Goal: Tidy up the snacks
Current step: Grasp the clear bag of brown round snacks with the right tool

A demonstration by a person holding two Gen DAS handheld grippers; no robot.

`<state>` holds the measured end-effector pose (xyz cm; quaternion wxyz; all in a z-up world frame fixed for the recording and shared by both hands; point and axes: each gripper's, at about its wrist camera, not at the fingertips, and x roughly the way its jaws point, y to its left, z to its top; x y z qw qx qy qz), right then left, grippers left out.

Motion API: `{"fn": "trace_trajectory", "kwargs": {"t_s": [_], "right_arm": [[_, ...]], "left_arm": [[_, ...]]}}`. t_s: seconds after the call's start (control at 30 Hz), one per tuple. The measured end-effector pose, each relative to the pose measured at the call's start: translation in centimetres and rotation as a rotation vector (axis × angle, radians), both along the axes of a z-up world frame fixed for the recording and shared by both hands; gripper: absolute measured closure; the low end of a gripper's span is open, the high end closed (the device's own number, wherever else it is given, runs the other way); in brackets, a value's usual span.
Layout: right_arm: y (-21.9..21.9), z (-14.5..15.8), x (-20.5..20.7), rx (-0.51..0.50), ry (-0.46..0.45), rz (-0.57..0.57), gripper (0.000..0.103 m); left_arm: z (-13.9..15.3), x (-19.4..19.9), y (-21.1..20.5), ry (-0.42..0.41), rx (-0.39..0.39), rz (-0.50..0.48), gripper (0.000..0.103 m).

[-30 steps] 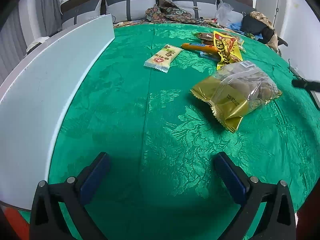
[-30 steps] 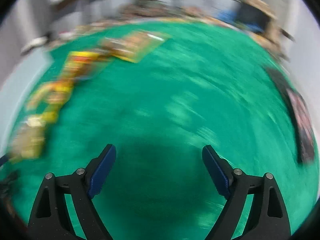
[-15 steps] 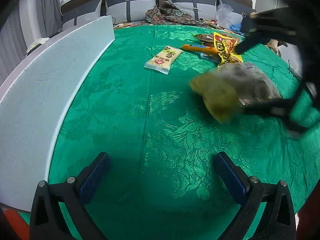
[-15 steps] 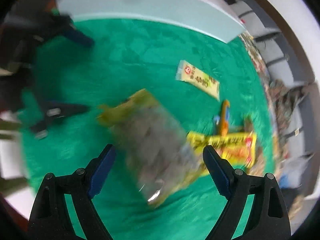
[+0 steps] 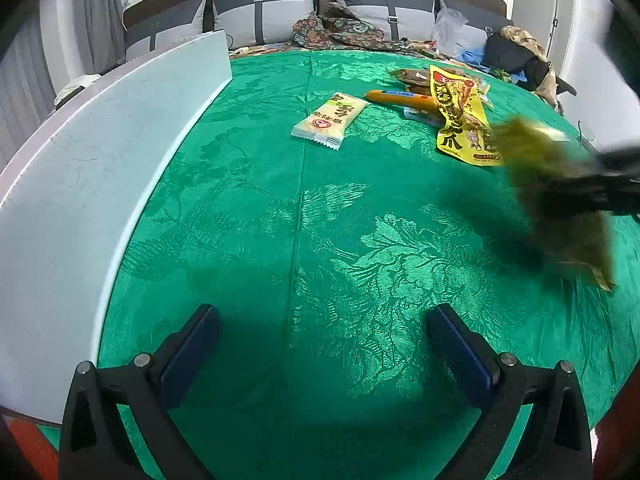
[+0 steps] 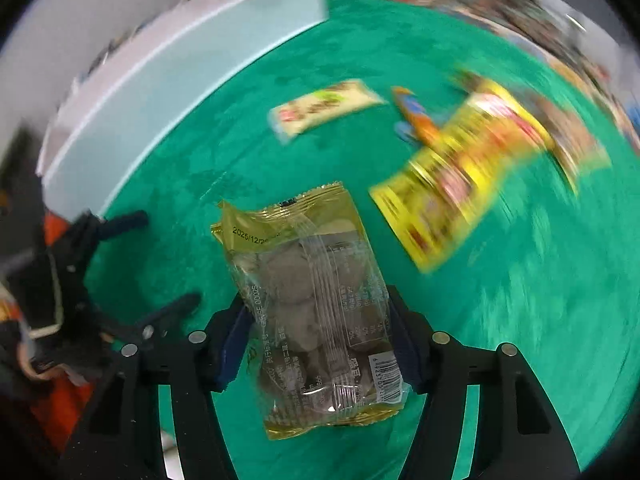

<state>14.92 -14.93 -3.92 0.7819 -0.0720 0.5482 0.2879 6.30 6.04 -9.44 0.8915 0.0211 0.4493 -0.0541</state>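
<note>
Left wrist view: the left gripper (image 5: 320,344) hangs with jaws spread wide over the green tablecloth (image 5: 320,220); the gold snack bag (image 5: 560,196), blurred, is off to its right. Right wrist view: the right gripper (image 6: 316,340) is clamped across the bag's (image 6: 316,304) lower half, its long axis pointing forward along the fingers, above the cloth.

The gold snack bag (image 6: 316,304) reads "2025/12/" (rest creased).

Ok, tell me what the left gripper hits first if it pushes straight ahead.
Probably only the green tablecloth. The left gripper is open and empty, and the nearest snack roughly ahead is the pale cream packet, though depth is unclear.
</note>
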Motion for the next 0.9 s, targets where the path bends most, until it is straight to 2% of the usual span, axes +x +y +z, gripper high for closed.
{"fn": "trace_trajectory", "kwargs": {"t_s": [0.1,0.13,0.27,0.4,0.43,0.5,0.67,0.73,0.9], "right_arm": [[-4.7,0.9,-2.0,0.081,-0.033,-0.155,0.038],[-6.3,1.2,-2.4,0.080,-0.057,-0.214,0.038],[-14.1,1.1,-1.6,-0.019,-0.169,-0.488,0.038],[-18.4,0.8,1.0,-0.101,-0.240,-0.633,0.034],[-18.9,0.4,1.4,-0.104,-0.243,-0.651,0.034],[-18.9,-0.6,1.6,-0.102,-0.255,-0.666,0.026],[-17.9,-3.3,1.9,-0.192,-0.238,-0.643,0.020],[-18.4,-3.4,1.4,-0.145,-0.266,-0.671,0.017],[-18.4,-3.8,1.5,-0.146,-0.258,-0.673,0.013]], "left_arm": [[0.0,0.0,0.0,-0.001,0.000,0.002,0.000],[0.0,0.0,0.0,-0.002,0.000,0.004,0.000],[0.0,0.0,0.0,-0.007,-0.001,0.012,0.000],[0.0,-0.1,0.0,-0.012,0.000,0.010,0.000],[0.0,-0.1,0.1,-0.013,0.000,0.010,0.000],[-0.1,-0.3,0.1,-0.016,-0.001,0.010,0.000],[-0.1,-0.3,0.1,-0.020,-0.001,0.010,0.000],[-0.1,-0.4,0.1,-0.022,-0.001,0.011,0.000],[-0.1,-0.2,0.0,-0.021,-0.001,0.021,0.000]]}}
